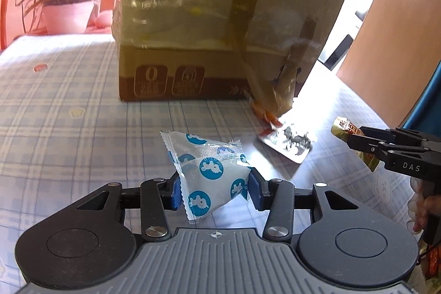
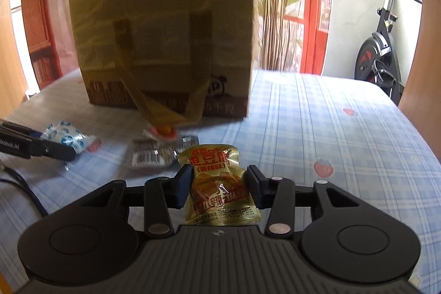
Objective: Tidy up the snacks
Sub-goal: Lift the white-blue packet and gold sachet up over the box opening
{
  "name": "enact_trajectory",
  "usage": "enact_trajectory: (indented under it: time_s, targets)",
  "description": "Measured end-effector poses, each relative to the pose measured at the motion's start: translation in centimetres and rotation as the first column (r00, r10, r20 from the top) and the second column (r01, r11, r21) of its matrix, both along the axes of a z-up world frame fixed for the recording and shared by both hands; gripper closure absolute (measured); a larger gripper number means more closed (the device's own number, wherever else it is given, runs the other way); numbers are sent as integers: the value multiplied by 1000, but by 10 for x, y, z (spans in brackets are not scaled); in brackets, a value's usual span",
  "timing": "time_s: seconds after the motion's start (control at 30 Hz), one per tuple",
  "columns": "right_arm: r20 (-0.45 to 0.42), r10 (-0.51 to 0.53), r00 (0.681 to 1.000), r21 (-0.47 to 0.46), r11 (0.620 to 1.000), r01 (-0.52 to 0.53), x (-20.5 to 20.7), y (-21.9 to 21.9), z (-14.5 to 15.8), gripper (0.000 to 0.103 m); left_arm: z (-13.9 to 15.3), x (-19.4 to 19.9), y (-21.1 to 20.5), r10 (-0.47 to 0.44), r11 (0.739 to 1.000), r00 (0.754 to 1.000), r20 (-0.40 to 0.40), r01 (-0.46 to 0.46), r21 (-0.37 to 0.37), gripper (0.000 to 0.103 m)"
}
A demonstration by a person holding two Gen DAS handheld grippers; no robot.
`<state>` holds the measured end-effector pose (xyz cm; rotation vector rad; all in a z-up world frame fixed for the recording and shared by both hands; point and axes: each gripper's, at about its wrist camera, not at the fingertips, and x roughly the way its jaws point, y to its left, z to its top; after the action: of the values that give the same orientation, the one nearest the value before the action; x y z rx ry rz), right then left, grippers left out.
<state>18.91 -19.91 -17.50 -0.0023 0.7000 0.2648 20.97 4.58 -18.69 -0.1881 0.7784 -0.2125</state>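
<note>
The left gripper point(image 1: 214, 188) is clenched on a white packet with blue dots point(image 1: 212, 175), and the right gripper point(image 2: 219, 185) grasps a gold snack packet point(image 2: 220, 189), both above the checked tablecloth point(image 2: 317, 128) near the cardboard box point(image 1: 220, 26).

Left gripper point(image 1: 215, 185) angled down, pads clamped on a white-blue packet point(image 1: 212, 172). Right gripper point(image 2: 219, 185) angled down, gripping a gold pouch point(image 2: 220, 189).

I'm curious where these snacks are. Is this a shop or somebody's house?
Most likely somebody's house. The snacks lie on a checked tablecloth, a potted plant stands behind the table, and an exercise bike is parked by the window.
</note>
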Motion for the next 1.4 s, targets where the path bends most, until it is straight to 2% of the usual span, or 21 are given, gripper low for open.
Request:
enact_trajectory:
  time_s: [0.27,0.4,0.53,0.87,0.97,1.1,1.23,1.4]
  targets:
    - [96,18,995,22,1000,-20,5,7,34,58,34,-3,3,8,1000,995,95,-9,10,55]
    - [160,21,987,30,999,-26,12,8,60,58,69,-2,8,-2,1000,984,180,1,8,55]
    - [218,23,976,42,999,-33,25,7,90,58,107,5,6,-41,999,963,268,32,41,55]
    - [334,65,940,41,996,-83,76,20,155,58,178,50,-1,-63,998,932,357,47,53,55]
    - [326,45,944,69,995,-71,101,21,163,57,193,73,-1,-50,997,927,371,25,74,55]
    - [280,-17,960,133,991,-21,140,21,162,57,200,115,3,-33,996,941,335,3,87,55]
    - [232,-47,972,135,991,15,169,27,155,57,192,148,7,-10,994,957,292,-23,107,55]
    - [183,-60,981,161,986,30,187,37,146,55,181,163,6,-5,990,963,268,-33,135,53]
